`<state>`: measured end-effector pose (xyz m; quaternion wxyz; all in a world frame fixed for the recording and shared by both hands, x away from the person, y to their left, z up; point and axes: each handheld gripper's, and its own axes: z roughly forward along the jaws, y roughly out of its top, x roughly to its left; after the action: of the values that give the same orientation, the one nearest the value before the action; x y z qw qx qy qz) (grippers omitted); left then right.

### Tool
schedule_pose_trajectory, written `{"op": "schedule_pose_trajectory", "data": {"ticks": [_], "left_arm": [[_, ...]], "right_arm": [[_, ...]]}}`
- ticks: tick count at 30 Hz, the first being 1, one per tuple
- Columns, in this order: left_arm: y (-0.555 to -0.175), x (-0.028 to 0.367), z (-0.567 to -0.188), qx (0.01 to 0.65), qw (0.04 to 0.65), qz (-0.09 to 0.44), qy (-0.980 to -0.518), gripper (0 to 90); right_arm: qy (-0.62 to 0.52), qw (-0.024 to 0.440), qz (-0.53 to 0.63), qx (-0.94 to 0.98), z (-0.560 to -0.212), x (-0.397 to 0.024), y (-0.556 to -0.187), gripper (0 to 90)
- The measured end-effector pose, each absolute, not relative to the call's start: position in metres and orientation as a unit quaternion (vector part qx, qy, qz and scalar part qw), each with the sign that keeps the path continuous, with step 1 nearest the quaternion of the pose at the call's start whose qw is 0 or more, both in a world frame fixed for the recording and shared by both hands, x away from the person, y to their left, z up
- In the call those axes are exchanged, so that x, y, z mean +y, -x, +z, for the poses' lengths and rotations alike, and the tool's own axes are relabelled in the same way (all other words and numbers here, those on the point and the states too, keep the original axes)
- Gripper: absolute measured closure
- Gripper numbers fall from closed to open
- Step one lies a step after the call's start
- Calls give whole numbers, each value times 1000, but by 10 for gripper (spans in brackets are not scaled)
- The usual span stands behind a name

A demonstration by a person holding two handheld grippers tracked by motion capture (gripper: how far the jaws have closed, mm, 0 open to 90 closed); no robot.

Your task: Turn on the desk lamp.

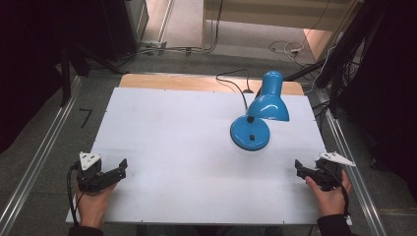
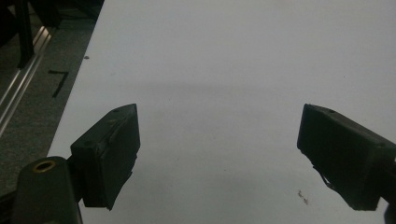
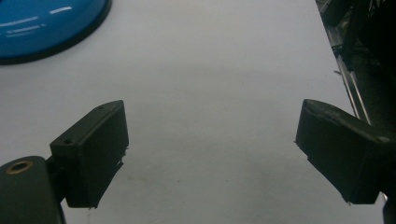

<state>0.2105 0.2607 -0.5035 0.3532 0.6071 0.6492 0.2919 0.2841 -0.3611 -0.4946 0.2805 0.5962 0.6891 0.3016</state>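
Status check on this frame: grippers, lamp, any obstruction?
Left gripper and right gripper open, empty, at near table corners. Blue lamp upright, untouched, nearer the right. Nothing between.

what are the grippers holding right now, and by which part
Nothing is held. The left gripper and the right gripper both stand open over bare white table, and the blue lamp stands apart, untouched.

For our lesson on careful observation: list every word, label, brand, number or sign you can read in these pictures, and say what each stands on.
"7": a dark mark shaped like this numeral on the grey floor left of the table; it may be plain tape.
Blue lamp: no readable text; the small dark spot on its base is too small to tell.
Grippers: no lettering seen.
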Motion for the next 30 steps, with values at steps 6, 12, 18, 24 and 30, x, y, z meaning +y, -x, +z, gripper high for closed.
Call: {"op": "schedule_pose_trajectory", "data": {"ticks": [6, 12, 18, 24, 30], "left_arm": [[-210, 260, -503, 648, 354, 293, -608, 138], [-209, 260, -503, 649, 355, 292, -606, 138], [-209, 262, -503, 651, 356, 293, -602, 138], [-206, 262, -500, 652, 360, 297, -598, 138], [-206, 263, -500, 651, 360, 296, -599, 138]], "right_arm": [[-601, 273, 304, 687, -494, -359, -284, 81], [-598, 274, 309, 686, -492, -358, -283, 81], [-593, 280, 312, 687, -490, -356, -281, 81], [-596, 269, 315, 688, -487, -357, -283, 82], [-595, 268, 316, 689, -483, -358, -283, 92]]}}
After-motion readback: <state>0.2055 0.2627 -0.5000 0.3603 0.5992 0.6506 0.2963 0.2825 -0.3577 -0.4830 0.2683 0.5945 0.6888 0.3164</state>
